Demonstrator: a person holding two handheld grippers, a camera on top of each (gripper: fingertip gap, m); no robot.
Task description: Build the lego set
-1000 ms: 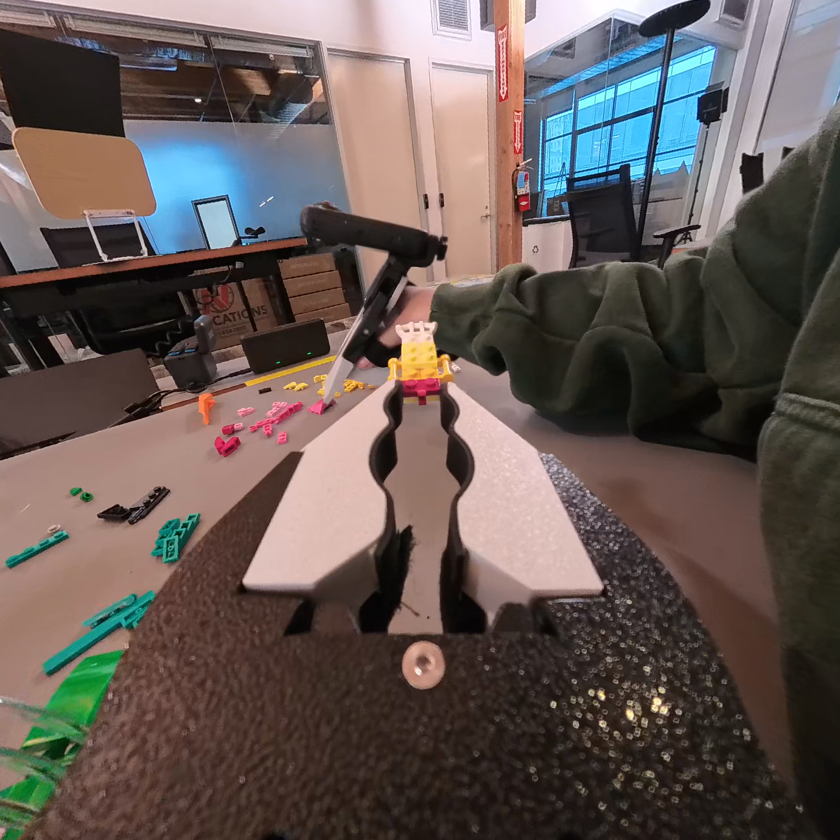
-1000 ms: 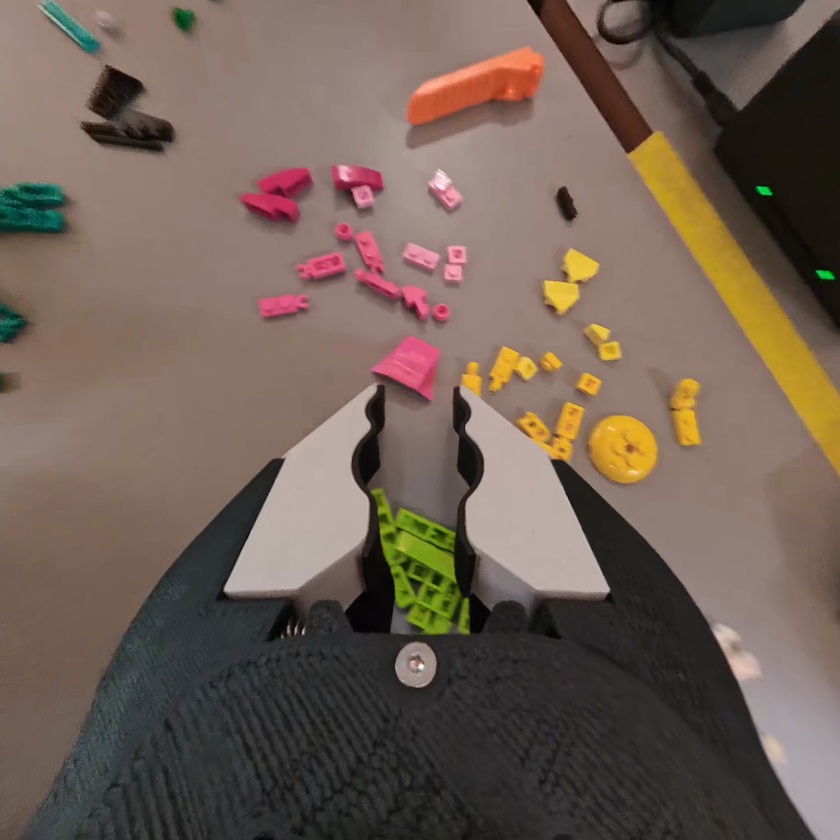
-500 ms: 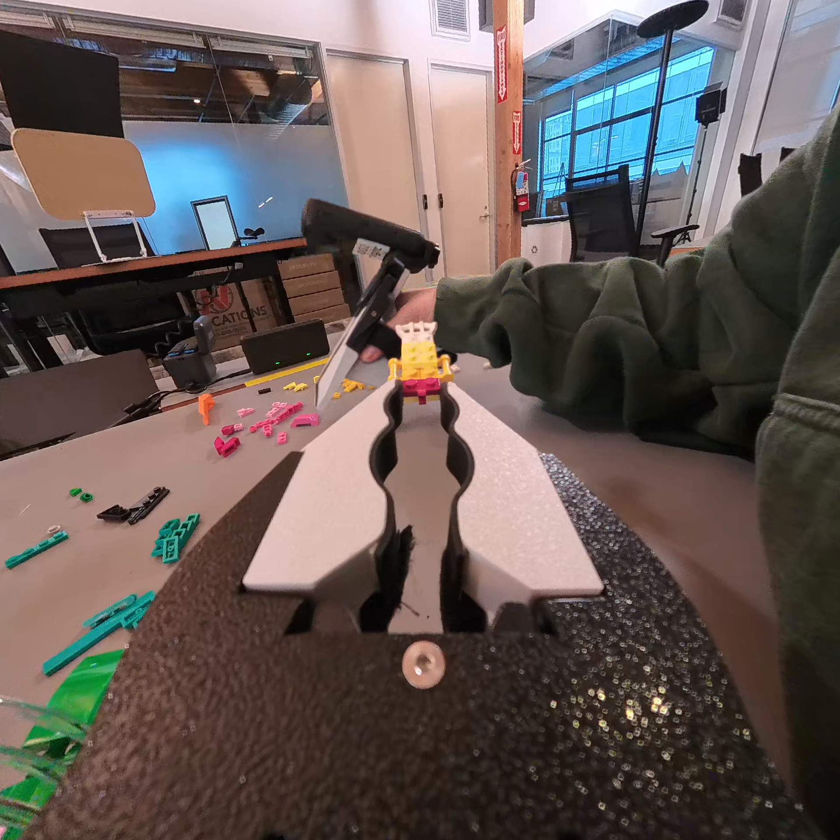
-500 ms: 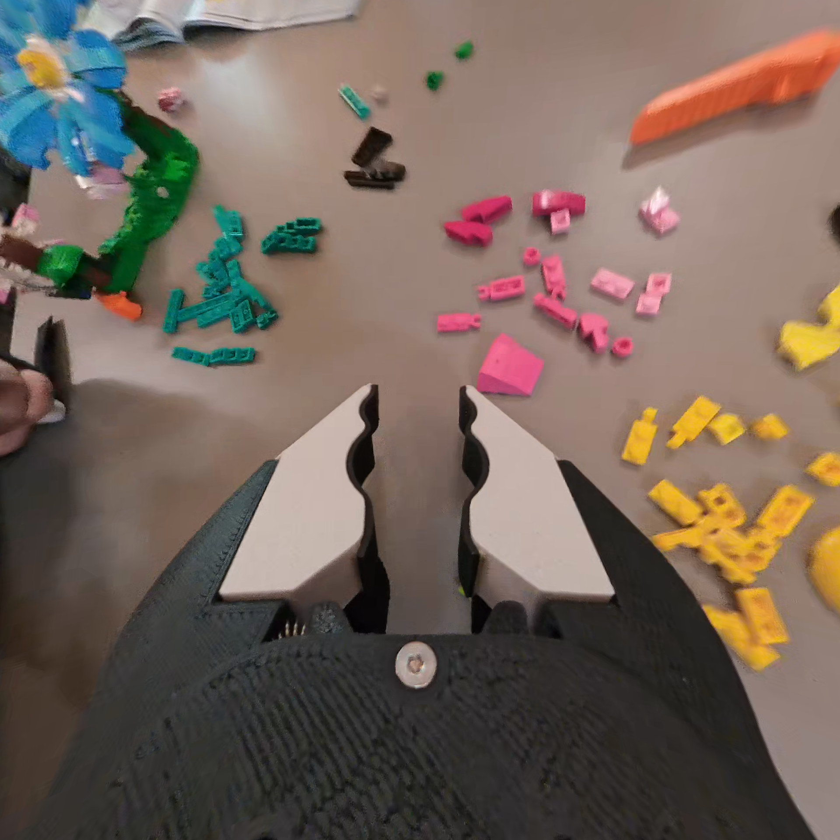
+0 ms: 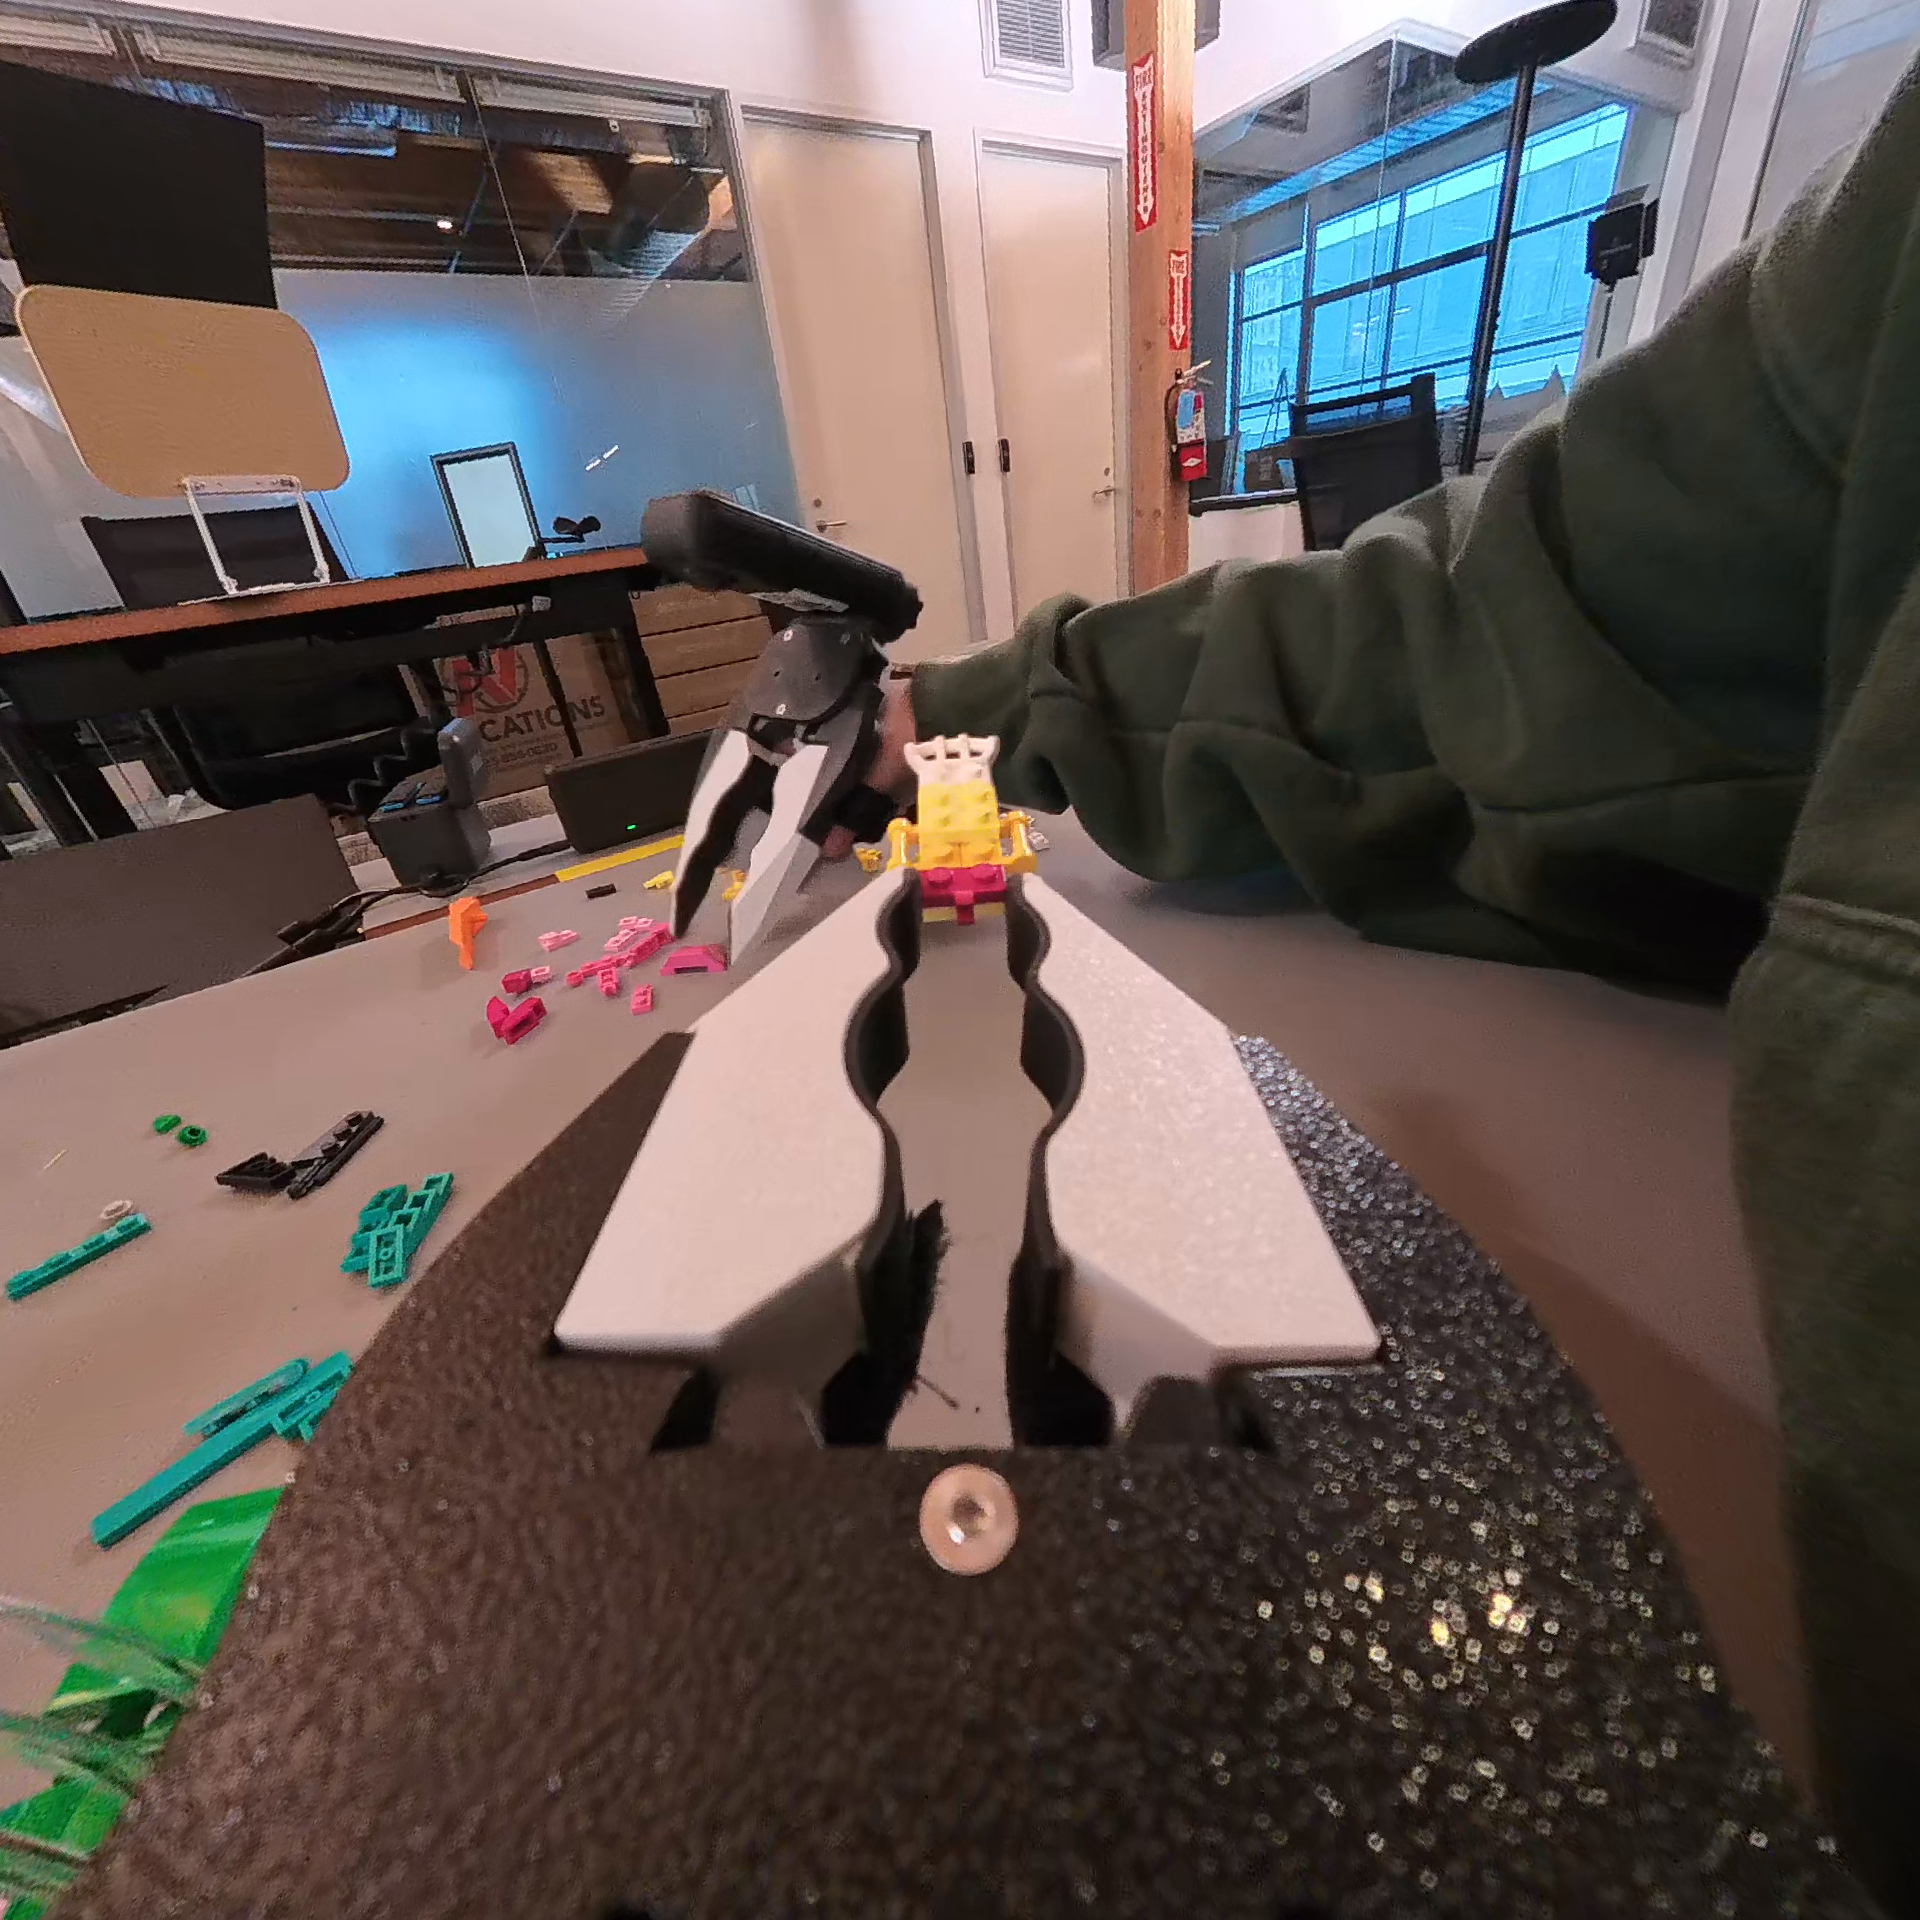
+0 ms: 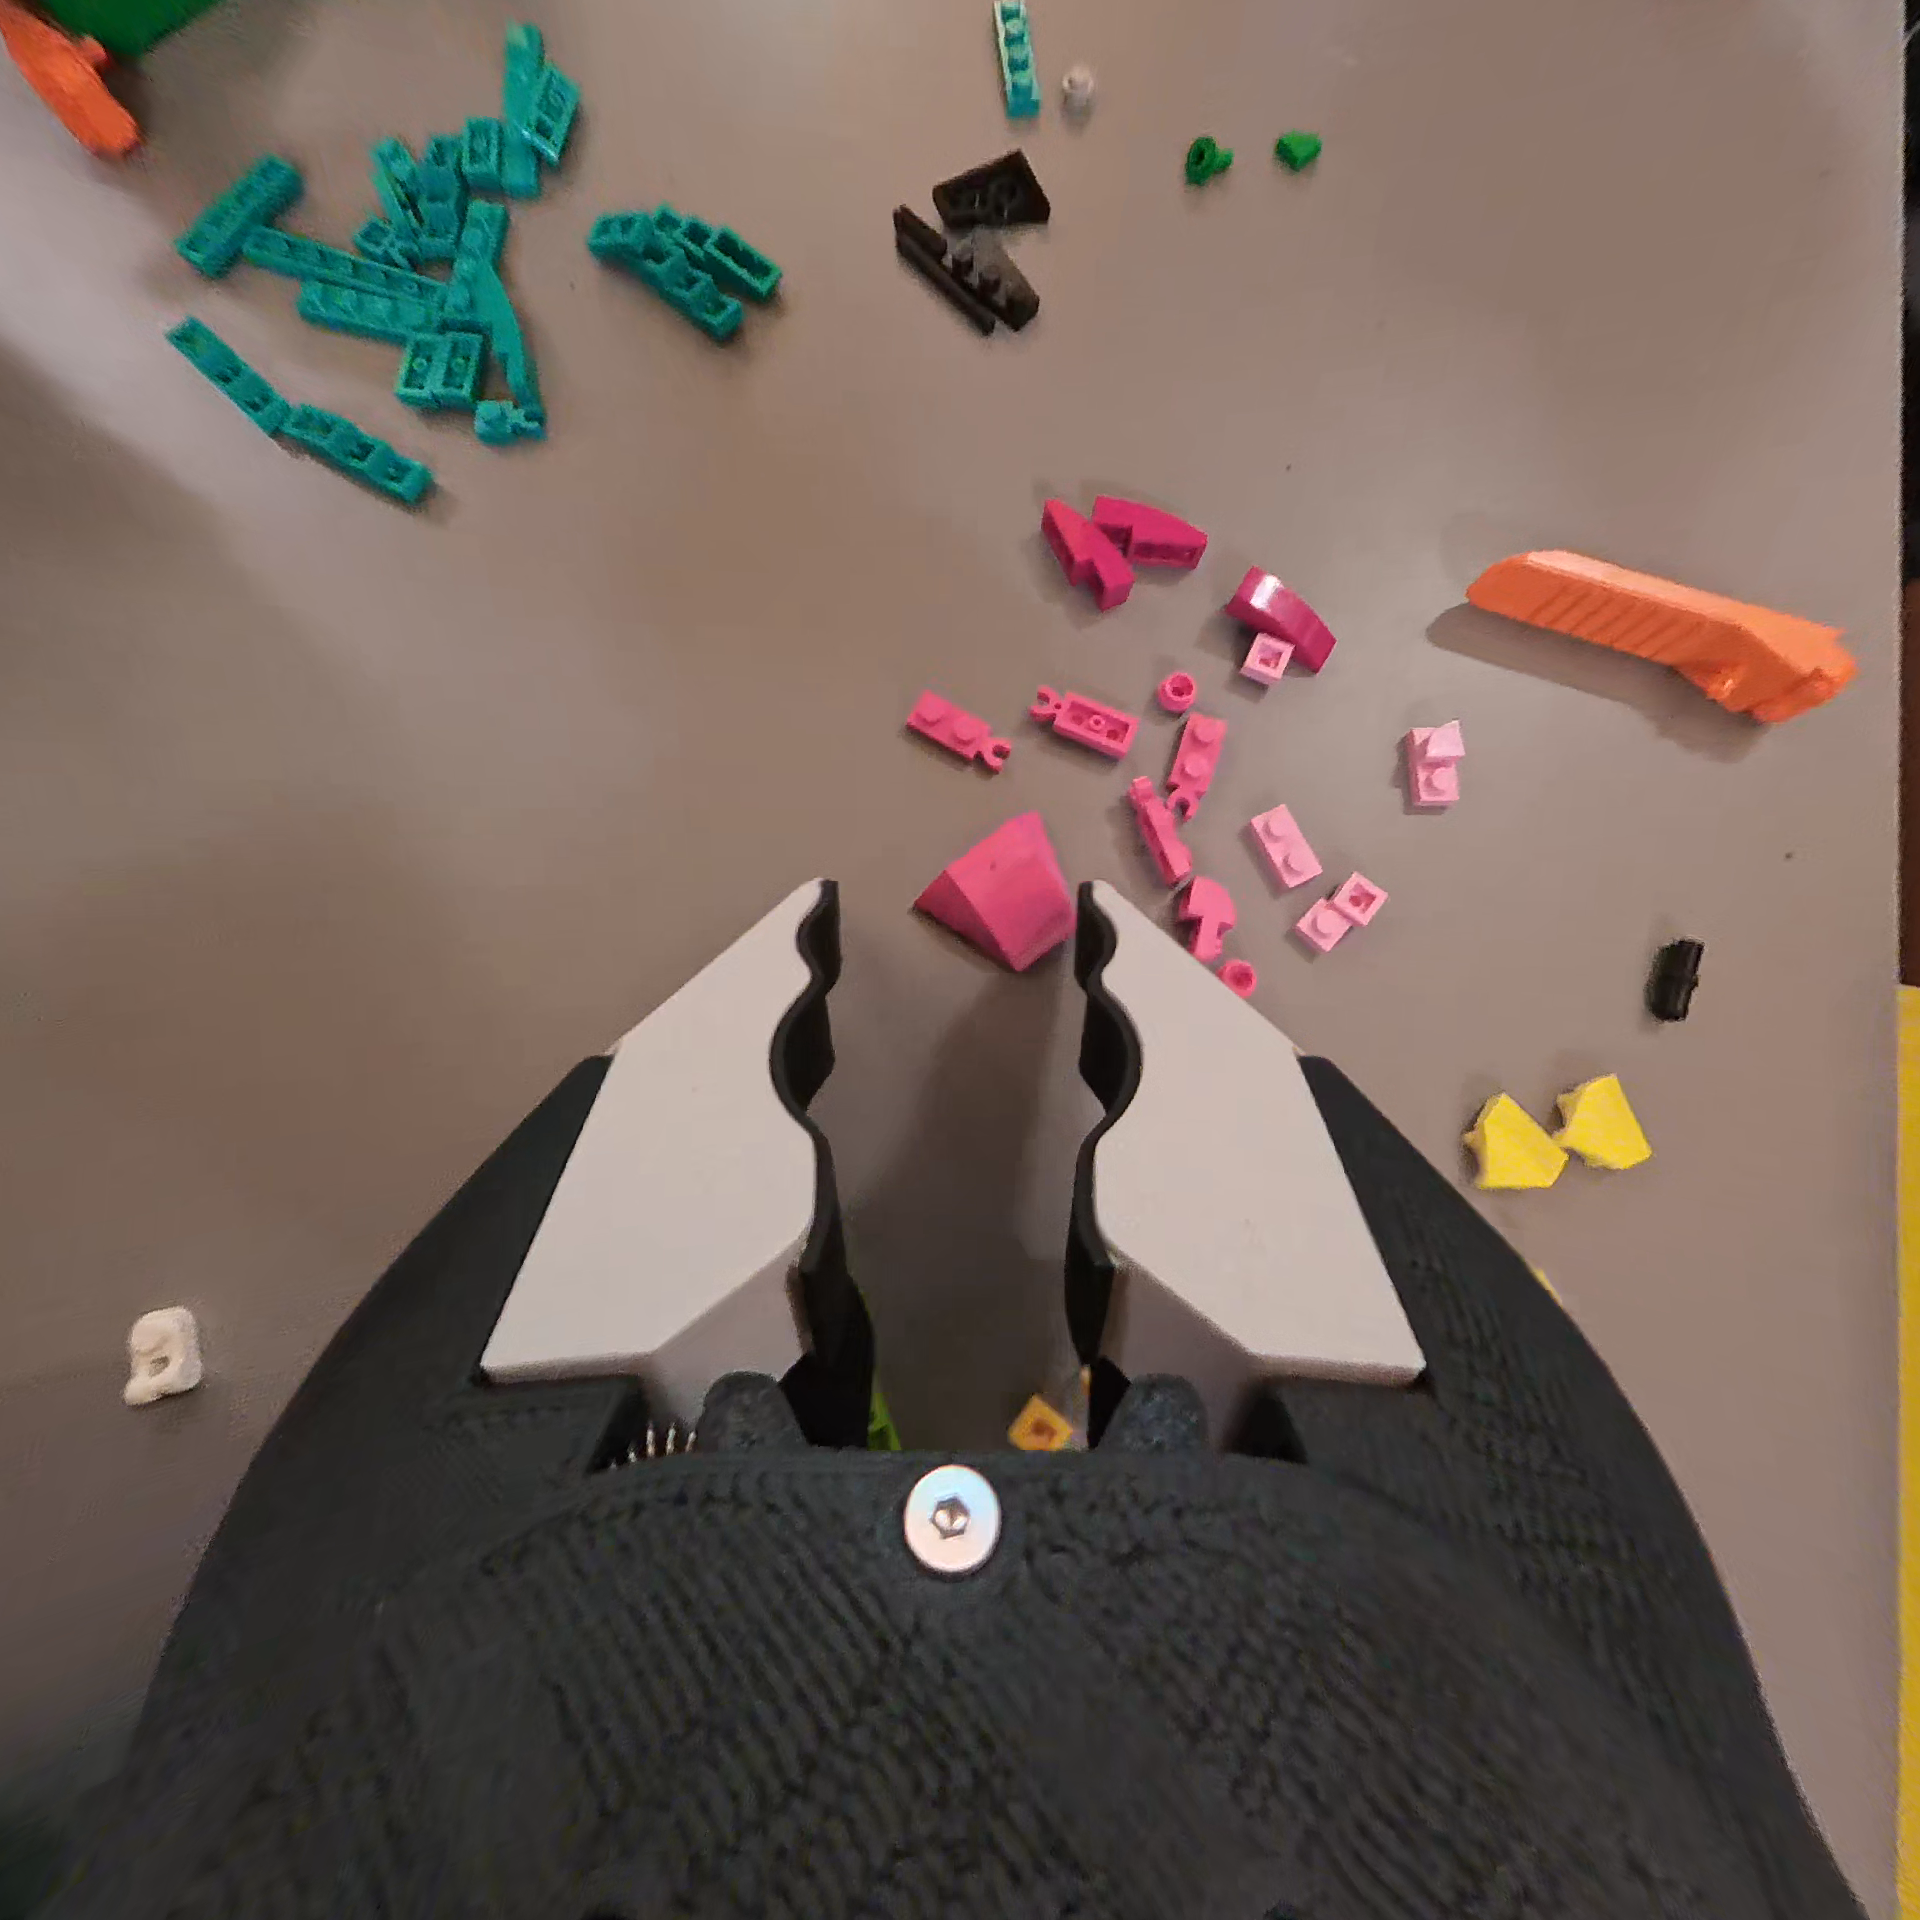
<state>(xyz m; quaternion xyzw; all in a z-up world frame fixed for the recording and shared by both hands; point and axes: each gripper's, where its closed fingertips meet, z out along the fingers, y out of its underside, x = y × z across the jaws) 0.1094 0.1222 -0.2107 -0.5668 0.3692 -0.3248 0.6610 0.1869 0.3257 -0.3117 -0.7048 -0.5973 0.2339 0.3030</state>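
Left gripper [image 5: 961, 894] clamps the small build [image 5: 958, 831] aloft — right gripper [image 6: 956, 914] gapes just short of the magenta slope [image 6: 1003, 894] on the table [image 6: 623, 675]; light, slick — pinch its flat sides.

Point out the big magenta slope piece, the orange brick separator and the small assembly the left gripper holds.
Magenta slope piece [image 6: 1003, 896]: right wrist view, sloped face.
Orange brick separator [image 6: 1652, 629]: right wrist view, ridged top.
Yellow-and-magenta assembly [image 5: 958, 831]: left wrist view, yellow block.

Bare grey table [image 6: 644, 675] lies ahead-left of the spread right gripper [image 6: 956, 904]. A magenta slope piece [image 6: 1003, 894] sits just off its tips, small pink pieces [image 6: 1195, 769] crowd ahead-right, and teal pieces [image 6: 416, 260] lie far ahead-left.
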